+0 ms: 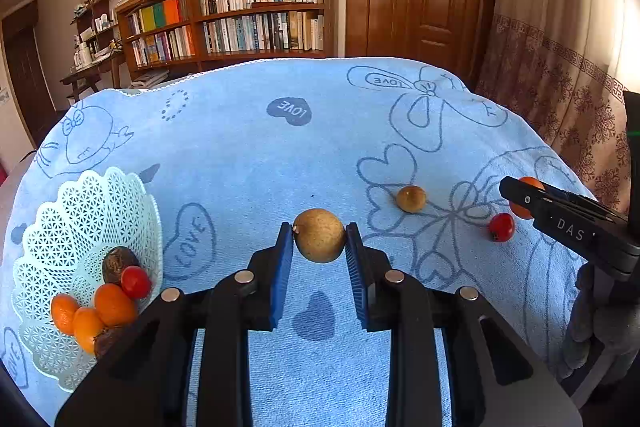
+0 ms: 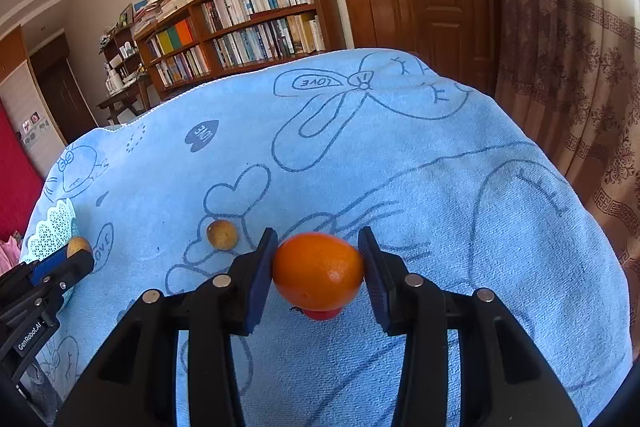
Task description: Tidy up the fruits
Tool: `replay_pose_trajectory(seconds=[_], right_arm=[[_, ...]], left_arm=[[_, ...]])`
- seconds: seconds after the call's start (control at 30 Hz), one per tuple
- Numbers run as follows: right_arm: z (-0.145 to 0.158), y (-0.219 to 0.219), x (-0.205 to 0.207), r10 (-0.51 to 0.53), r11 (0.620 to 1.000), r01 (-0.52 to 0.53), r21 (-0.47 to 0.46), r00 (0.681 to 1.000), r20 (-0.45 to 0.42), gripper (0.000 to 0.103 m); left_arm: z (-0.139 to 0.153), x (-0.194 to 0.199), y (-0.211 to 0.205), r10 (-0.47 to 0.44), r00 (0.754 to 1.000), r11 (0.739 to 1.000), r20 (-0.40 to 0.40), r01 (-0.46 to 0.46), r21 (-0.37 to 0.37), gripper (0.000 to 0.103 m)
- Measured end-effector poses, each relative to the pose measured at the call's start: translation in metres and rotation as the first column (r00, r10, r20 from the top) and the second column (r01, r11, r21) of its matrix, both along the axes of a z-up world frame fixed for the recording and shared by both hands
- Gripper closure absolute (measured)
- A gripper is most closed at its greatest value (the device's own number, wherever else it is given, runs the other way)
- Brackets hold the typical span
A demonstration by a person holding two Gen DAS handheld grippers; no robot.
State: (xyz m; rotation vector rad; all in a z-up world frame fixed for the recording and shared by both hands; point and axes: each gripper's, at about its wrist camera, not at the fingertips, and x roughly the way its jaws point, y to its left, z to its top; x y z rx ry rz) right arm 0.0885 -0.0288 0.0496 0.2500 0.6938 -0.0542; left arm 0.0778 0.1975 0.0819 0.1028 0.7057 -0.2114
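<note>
Orange sits pinched between right gripper fingers.

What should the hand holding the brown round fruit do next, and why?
Probably carry it left and over the white lattice basket. The left hand-held gripper is already shut on the tan fruit, and the basket holds oranges and a red fruit. The right hand-held gripper holds an orange, so it could follow.
</note>
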Motion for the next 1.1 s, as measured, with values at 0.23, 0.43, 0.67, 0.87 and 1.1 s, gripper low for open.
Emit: replay_pose_trajectory(seconds=[0.23, 0.43, 0.67, 0.87, 1.1], right_arm=[[-0.004, 0.003, 0.001, 0.004, 1.000, -0.004, -0.012, 1.000, -0.010, 0.061], [-0.007, 0.005, 0.002, 0.007, 1.000, -0.007, -0.018, 1.000, -0.019, 0.061], [-0.008, 0.009, 0.003, 0.015, 0.999, -0.016, -0.034, 1.000, -0.021, 0.061], [-0.009, 0.012, 0.002, 0.018, 0.999, -0.019, -0.049, 1.000, -0.018, 0.061], [-0.010, 0.013, 0.003, 0.017, 0.998, -0.018, -0.058, 1.000, -0.017, 0.061]], left_arm=[[0.006, -0.001, 0.029, 0.064, 0.998, 0.998, 0.020, -0.064, -0.014, 0.076], [0.009, 0.000, 0.055, 0.123, 0.992, 0.992, 0.025, -0.122, -0.028, 0.076], [0.011, -0.004, 0.086, 0.210, 0.975, 0.978, 0.073, -0.211, 0.005, 0.076], [0.013, -0.007, 0.113, 0.256, 0.964, 0.967, 0.067, -0.256, -0.016, 0.076], [0.007, -0.013, 0.121, 0.236, 0.972, 0.969, 0.011, -0.235, -0.079, 0.075]])
